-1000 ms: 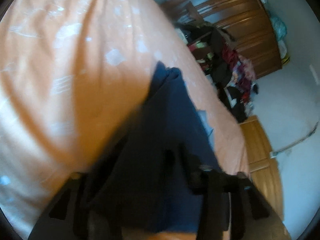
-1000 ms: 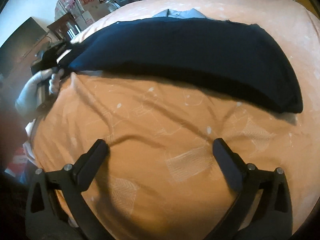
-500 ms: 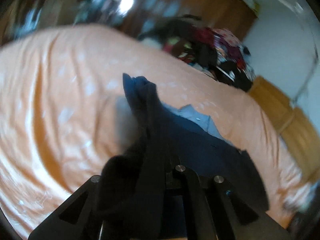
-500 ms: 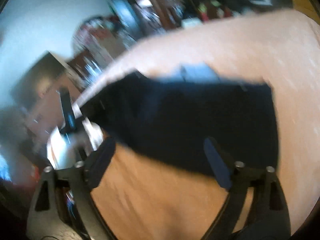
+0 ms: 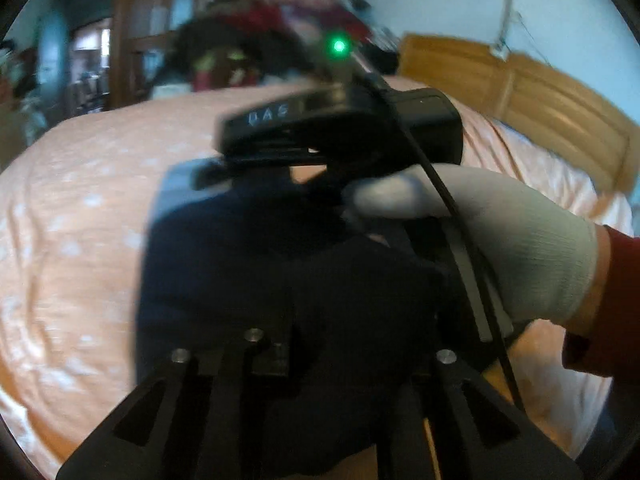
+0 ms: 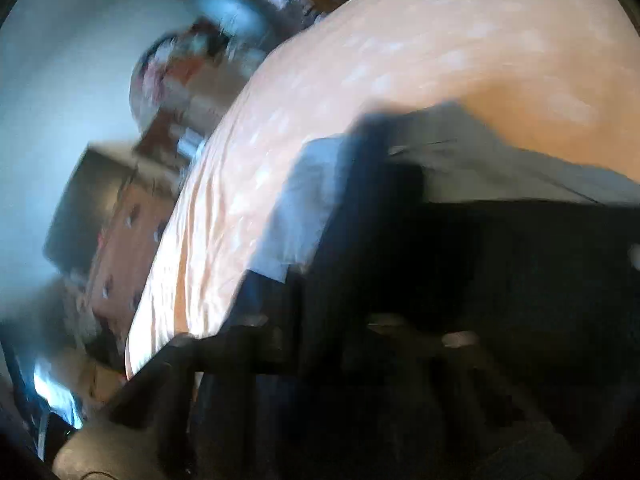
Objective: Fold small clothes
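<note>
Count: one dark navy garment [image 5: 240, 264], one pale grey-blue garment [image 6: 296, 208] beneath it, two hand-held grippers, one gloved hand [image 5: 516, 240], all over an orange bed sheet [image 5: 72, 208].

Left wrist view: navy garment fills centre and lower centre of frame, draped over the left hand-held gripper [image 5: 320, 360]. Fingers appear drawn together with cloth bunched between them, clamped on the navy garment. Long axis of the cloth runs from bottom centre up toward mid-frame, far edge pointing at the upper left. A corner of the pale garment shows just above it. The right hand-held gripper [image 5: 340, 128] sits centre to upper right, body marked with a green light, held by the white-gloved hand with a red sleeve [image 5: 608, 300] at right edge. Wooden headboard [image 5: 520, 96] at upper right.

Right wrist view: heavily blurred. Navy garment covers lower right half; pale garment edge lies along its upper left border, touching it. The right gripper's fingers are smeared under dark cloth at bottom; cannot tell whether apart or together. Only this view shows the wooden dresser [image 6: 124, 232] at left.
</note>
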Demonstrator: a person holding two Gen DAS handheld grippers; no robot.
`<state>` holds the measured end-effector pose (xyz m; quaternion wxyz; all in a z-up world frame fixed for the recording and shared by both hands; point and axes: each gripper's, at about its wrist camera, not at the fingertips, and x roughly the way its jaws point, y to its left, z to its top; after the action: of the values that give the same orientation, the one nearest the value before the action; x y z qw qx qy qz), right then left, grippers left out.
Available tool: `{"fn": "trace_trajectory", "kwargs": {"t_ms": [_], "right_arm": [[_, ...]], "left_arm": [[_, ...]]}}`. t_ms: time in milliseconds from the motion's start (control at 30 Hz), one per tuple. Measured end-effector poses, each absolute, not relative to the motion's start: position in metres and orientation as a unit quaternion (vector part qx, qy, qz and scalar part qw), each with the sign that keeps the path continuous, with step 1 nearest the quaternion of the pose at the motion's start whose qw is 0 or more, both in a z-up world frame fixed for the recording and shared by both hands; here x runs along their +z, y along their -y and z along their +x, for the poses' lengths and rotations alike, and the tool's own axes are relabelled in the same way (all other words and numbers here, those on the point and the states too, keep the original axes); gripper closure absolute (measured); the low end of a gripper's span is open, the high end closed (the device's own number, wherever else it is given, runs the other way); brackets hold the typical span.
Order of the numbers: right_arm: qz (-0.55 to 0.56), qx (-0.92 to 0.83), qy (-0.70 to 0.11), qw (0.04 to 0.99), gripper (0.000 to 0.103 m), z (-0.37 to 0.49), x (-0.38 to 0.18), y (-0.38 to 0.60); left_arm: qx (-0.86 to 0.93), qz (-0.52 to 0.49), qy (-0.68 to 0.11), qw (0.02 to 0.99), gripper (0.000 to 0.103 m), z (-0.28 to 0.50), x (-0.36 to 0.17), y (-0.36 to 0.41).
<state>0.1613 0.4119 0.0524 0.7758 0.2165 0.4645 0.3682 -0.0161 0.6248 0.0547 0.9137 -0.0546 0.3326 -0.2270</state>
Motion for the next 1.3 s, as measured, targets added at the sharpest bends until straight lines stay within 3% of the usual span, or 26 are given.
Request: {"fn": "trace_trajectory", "kwargs": {"t_ms": [233, 500, 733, 867, 933, 1000, 1300], "right_arm": [[0.260, 0.362, -0.414, 0.794, 0.093, 0.130, 0.080, -0.312], [0.280, 0.318, -0.422, 0.801, 0.093, 0.141, 0.057, -0.252], [0.341, 0.294, -0.485, 0.750, 0.094, 0.167, -0.020, -0.228], [0.337, 0.297, -0.495, 0.744, 0.078, 0.159, -0.008, -0.225], [0.326, 0.302, -0.498, 0.744, 0.059, 0.145, 0.007, -0.225], [0.312, 0.306, -0.505, 0.745, 0.051, 0.127, 0.017, -0.219], [0.299, 0.320, -0.513, 0.738, 0.042, 0.039, 0.033, -0.223]], "left_arm": [[-0.326, -0.042, -0.325, 0.887, 0.086, -0.015, 0.079, -0.553], [-0.379, -0.054, -0.342, 0.858, 0.083, 0.007, 0.082, -0.484], [-0.377, -0.012, -0.430, 0.820, 0.055, 0.031, 0.019, -0.422], [-0.382, -0.007, -0.434, 0.816, 0.050, 0.025, 0.030, -0.426], [-0.396, -0.005, -0.433, 0.810, 0.050, 0.007, 0.040, -0.439], [-0.413, -0.010, -0.402, 0.817, 0.050, -0.023, 0.059, -0.471], [-0.287, -0.062, -0.363, 0.884, 0.049, -0.097, 0.068, -0.630]]}}
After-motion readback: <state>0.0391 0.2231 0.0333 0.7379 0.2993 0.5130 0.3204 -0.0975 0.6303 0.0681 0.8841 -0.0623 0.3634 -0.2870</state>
